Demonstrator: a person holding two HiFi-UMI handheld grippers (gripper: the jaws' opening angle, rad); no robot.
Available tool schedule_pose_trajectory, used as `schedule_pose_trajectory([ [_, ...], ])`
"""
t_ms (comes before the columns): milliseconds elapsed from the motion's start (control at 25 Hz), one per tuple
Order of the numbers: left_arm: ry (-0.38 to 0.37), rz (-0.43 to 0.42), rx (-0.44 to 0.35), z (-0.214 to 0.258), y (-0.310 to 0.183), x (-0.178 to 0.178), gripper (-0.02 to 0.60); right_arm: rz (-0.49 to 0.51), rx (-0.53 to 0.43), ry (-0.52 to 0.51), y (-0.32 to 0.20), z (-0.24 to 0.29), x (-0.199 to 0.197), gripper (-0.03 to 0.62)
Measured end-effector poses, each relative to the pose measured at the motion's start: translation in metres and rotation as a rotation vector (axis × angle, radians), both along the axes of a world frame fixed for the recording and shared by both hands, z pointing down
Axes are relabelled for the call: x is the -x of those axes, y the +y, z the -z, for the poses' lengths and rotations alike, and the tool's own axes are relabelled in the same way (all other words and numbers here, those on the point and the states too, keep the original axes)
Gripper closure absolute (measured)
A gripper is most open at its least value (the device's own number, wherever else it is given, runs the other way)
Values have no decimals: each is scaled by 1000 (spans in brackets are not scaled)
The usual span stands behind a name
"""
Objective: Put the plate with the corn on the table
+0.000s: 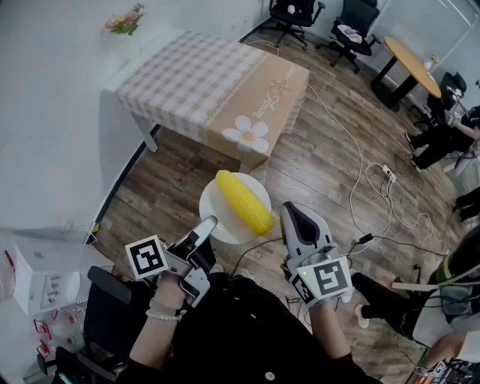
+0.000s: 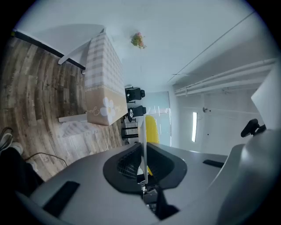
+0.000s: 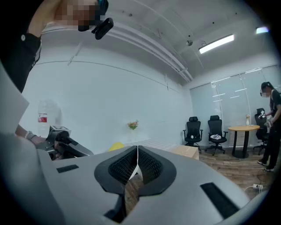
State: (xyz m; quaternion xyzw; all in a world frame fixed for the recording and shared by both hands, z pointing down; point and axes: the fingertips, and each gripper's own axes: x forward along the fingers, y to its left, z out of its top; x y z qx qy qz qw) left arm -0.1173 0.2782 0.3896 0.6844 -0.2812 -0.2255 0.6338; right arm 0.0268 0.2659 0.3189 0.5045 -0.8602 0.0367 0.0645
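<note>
Bright, even indoor light from a ceiling strip lamp (image 3: 216, 42); soft shadow under the table (image 1: 202, 82). The 2 gripper views bend strongly, with black corners.

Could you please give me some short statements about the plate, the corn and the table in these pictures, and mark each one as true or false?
1. The plate already rests on the table. False: it is held in the air over the wooden floor, short of the table.
2. The left gripper is closed on the plate's rim. True.
3. The corn lies on the floor beside the plate. False: it lies on the plate.
4. The table wears a checked cloth with a flower printed on its side. True.
5. Black office chairs stand at the far end of the room. True.
</note>
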Motion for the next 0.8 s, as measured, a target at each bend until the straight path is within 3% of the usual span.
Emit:
schedule_pose_trajectory([
  [480, 2, -14, -1, -2, 0, 1, 551, -2, 18, -1, -2, -6, -2, 551],
  [640, 1, -28, -4, -2, 2, -2, 551, -12, 94, -95, -7, -13, -11, 551],
  [800, 13, -37, -7, -1, 4, -5, 551, 14, 230, -200, -15, -34, -16, 549],
])
